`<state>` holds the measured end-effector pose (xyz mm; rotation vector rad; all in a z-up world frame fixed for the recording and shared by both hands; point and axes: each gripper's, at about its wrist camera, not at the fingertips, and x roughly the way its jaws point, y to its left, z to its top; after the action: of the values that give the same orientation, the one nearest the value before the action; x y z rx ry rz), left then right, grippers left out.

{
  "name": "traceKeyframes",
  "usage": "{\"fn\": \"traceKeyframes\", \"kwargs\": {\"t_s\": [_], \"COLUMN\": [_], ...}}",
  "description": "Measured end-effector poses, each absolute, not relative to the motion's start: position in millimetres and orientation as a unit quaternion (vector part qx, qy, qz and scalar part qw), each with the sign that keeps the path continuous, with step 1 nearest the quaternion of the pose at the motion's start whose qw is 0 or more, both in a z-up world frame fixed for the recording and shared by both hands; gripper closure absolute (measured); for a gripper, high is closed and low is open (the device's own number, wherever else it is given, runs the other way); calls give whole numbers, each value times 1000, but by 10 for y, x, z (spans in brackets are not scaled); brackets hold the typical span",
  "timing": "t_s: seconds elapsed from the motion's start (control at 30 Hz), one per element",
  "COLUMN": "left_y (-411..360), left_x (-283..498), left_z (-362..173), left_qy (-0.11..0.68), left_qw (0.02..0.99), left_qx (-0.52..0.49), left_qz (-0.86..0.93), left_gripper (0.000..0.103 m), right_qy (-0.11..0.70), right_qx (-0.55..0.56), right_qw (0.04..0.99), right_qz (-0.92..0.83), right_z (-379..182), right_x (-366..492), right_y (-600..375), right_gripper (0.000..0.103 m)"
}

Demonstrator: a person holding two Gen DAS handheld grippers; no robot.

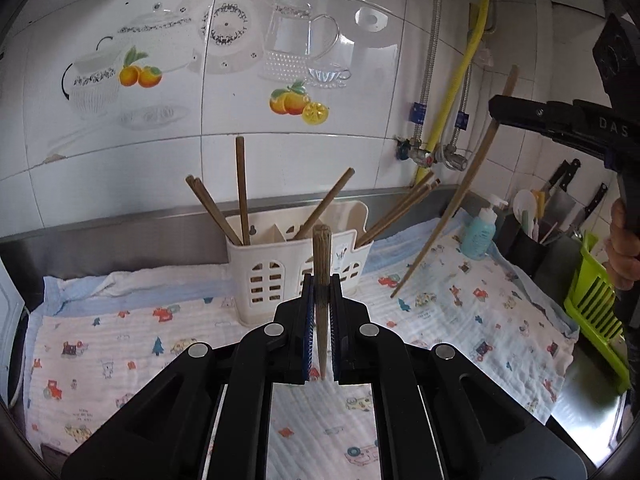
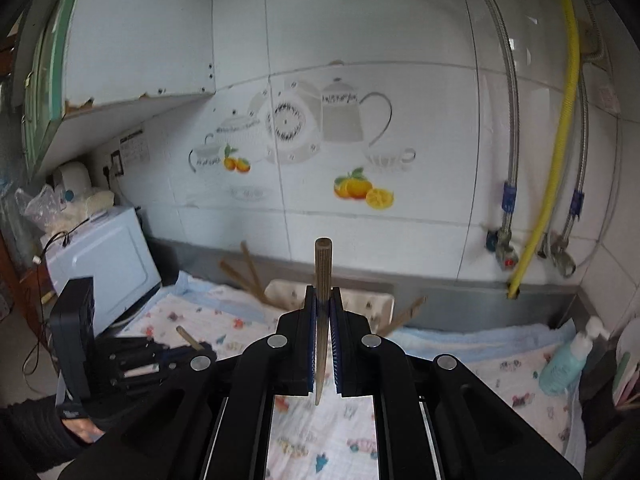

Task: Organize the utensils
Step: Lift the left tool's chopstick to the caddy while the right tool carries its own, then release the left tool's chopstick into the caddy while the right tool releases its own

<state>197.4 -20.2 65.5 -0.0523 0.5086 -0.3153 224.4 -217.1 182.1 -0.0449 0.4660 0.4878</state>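
Now both grippers — left gripper, right gripper — have jaws pinching one chopstick each.

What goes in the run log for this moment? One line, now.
left gripper: shut on chopstick | right gripper: shut on chopstick | white holder: holds several chopsticks | both raised above cloth

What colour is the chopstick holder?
Cream white holder, clearest in the left wrist view.
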Motion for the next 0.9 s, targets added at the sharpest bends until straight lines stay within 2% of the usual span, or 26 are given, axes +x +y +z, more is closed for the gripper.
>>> {"fn": "traceKeyframes", "kwargs": {"t_s": [0.27, 0.57, 0.7, 0.9], "left_y": [-148, -271, -299, -268], "left_x": [2184, 2426, 2608, 2882], "left_z": [1183, 1877, 1948, 1754], "left_qy": [206, 128, 114, 137], "left_qw": [966, 982, 987, 987], "left_qx": [-19, 13, 24, 23], "left_qz": [-156, -135, -110, -83], "left_gripper": [97, 97, 97, 97], "right_qy": [213, 210, 216, 234], "right_qx": [-30, -40, -35, -25], "right_qw": [953, 958, 957, 951], "right_qz": [215, 189, 191, 200], "right_z": [2041, 1998, 1913, 1732], "right_x": [2736, 3055, 3158, 3273], "right_y": [-2045, -2001, -2006, -2013], "right_gripper": [96, 97, 97, 97]}}
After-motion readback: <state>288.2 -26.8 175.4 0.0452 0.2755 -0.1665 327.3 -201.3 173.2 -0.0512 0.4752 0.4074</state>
